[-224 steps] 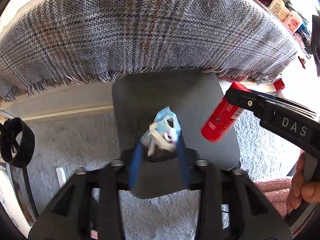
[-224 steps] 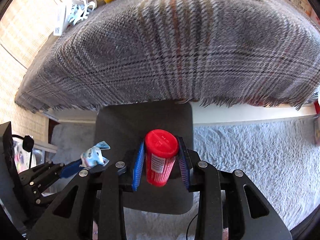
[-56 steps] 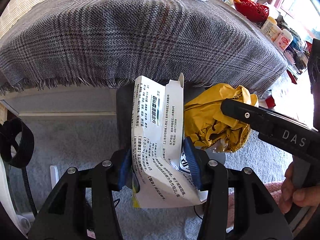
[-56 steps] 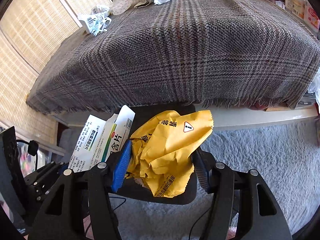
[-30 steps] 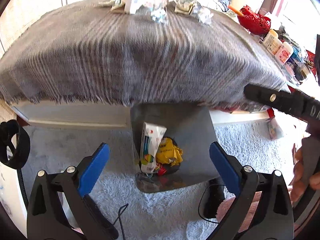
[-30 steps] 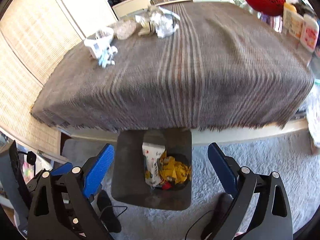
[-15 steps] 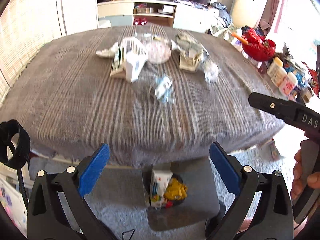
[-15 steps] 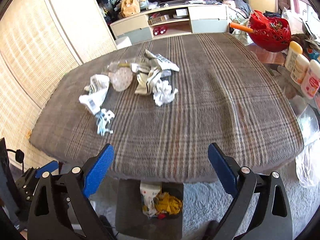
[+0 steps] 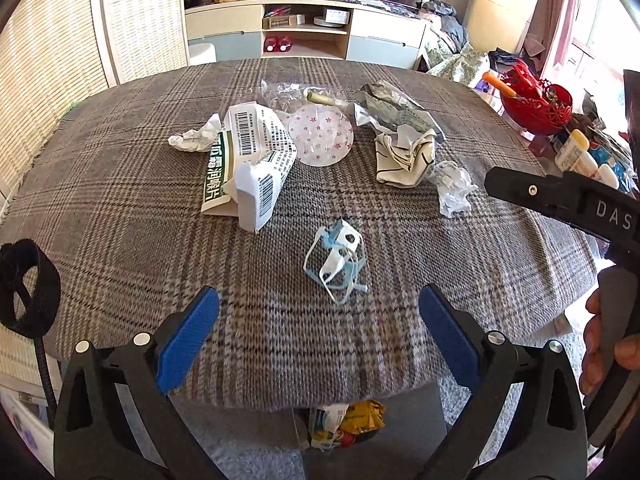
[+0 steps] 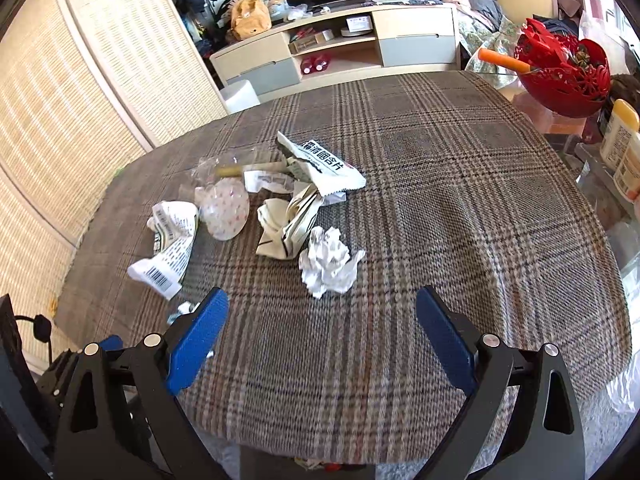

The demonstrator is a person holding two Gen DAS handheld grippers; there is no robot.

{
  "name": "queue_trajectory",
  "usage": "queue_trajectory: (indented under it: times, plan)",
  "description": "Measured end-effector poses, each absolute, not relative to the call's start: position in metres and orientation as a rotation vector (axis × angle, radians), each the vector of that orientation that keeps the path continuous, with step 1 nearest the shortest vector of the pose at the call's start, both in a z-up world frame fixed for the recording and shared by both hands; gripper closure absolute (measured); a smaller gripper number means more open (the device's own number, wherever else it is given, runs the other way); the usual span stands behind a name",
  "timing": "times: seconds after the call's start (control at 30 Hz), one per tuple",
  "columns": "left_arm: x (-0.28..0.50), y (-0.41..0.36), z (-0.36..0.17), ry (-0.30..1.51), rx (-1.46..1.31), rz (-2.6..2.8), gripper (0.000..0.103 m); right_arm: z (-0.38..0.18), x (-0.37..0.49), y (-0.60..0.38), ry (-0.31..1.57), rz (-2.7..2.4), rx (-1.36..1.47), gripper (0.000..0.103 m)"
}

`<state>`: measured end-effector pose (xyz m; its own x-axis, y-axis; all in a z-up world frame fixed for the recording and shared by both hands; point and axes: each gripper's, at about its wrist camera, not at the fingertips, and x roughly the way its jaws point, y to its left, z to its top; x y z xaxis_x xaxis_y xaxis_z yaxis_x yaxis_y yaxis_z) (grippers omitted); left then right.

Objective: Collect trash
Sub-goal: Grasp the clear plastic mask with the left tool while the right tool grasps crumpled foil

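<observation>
Both grippers, left and right, gaping, empty; crumpled white paper ball mid-frame looks light, squashy: pinch across its bulk.

White letters "DAS" stand on the right gripper. The crushed white carton bears barcodes and green Chinese characters. The torn sachet carries Chinese print too.

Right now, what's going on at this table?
A person is collecting trash with two handheld grippers. Both the left gripper and right gripper hang open and empty over the plaid cloth. Crumpled paper, a torn box and a blue-and-white scrap await. The bin below holds wrappers.
</observation>
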<state>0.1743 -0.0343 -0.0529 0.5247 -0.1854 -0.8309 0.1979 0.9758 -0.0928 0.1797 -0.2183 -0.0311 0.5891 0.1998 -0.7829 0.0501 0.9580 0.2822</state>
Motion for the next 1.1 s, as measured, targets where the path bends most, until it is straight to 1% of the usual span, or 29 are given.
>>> queue_trajectory:
  times: [0.17, 0.27, 0.3, 0.33, 0.37, 0.4, 0.43, 0.5, 0.57, 0.6, 0.63, 0.67, 0.7, 0.73, 0.77, 0.8, 0.83, 0.87, 1.1]
  plan:
    - [0.191, -0.039, -0.061, 1.005, 0.011, -0.229, 0.008, -0.044, 0.199, -0.218, 0.958, 0.08, 0.277, 0.008]
    - [0.199, -0.041, -0.066, 1.019, -0.001, -0.234, 0.009, -0.053, 0.206, -0.221, 0.965, 0.073, 0.293, 0.014]
    - [0.201, -0.041, -0.067, 1.022, -0.003, -0.236, 0.01, -0.055, 0.208, -0.223, 0.965, 0.074, 0.299, 0.019]
    - [0.203, -0.042, -0.069, 1.024, -0.002, -0.238, 0.013, -0.056, 0.21, -0.223, 0.964, 0.077, 0.299, 0.023]
    - [0.205, -0.043, -0.07, 1.026, -0.001, -0.241, 0.017, -0.057, 0.211, -0.224, 0.963, 0.08, 0.298, 0.024]
    - [0.207, -0.044, -0.071, 1.029, -0.002, -0.244, 0.02, -0.058, 0.212, -0.223, 0.958, 0.083, 0.295, 0.03]
    - [0.208, -0.045, -0.073, 1.032, -0.003, -0.246, 0.026, -0.059, 0.214, -0.222, 0.954, 0.087, 0.295, 0.037]
    - [0.21, -0.046, -0.074, 1.034, -0.007, -0.249, 0.032, -0.061, 0.216, -0.221, 0.956, 0.096, 0.299, 0.042]
    - [0.21, -0.048, -0.076, 1.035, -0.012, -0.266, 0.048, -0.064, 0.219, -0.218, 0.961, 0.105, 0.309, 0.048]
    - [0.211, -0.049, -0.077, 1.039, -0.012, -0.274, 0.052, -0.065, 0.22, -0.218, 0.969, 0.112, 0.313, 0.055]
    - [0.21, -0.051, -0.078, 1.042, -0.011, -0.28, 0.059, -0.067, 0.22, -0.217, 0.978, 0.119, 0.316, 0.061]
    - [0.21, -0.052, -0.079, 1.047, -0.006, -0.287, 0.067, -0.069, 0.22, -0.217, 0.984, 0.124, 0.319, 0.063]
    - [0.21, -0.053, -0.08, 1.049, 0.001, -0.289, 0.07, -0.07, 0.22, -0.218, 0.985, 0.128, 0.324, 0.066]
    - [0.209, -0.053, -0.081, 1.047, 0.012, -0.287, 0.076, -0.07, 0.22, -0.218, 0.985, 0.131, 0.328, 0.074]
    - [0.207, -0.053, -0.08, 1.041, 0.021, -0.287, 0.082, -0.069, 0.219, -0.219, 0.983, 0.134, 0.331, 0.076]
    - [0.206, -0.053, -0.08, 1.043, 0.022, -0.291, 0.084, -0.068, 0.217, -0.22, 0.979, 0.137, 0.33, 0.081]
    - [0.204, -0.052, -0.078, 1.044, 0.017, -0.299, 0.087, -0.065, 0.214, -0.221, 0.975, 0.138, 0.325, 0.083]
    - [0.201, -0.052, -0.075, 1.035, 0.016, -0.302, 0.089, -0.062, 0.21, -0.221, 0.969, 0.142, 0.318, 0.083]
    - [0.167, -0.044, -0.05, 0.97, 0.036, -0.297, 0.089, -0.032, 0.164, -0.225, 0.907, 0.161, 0.315, 0.083]
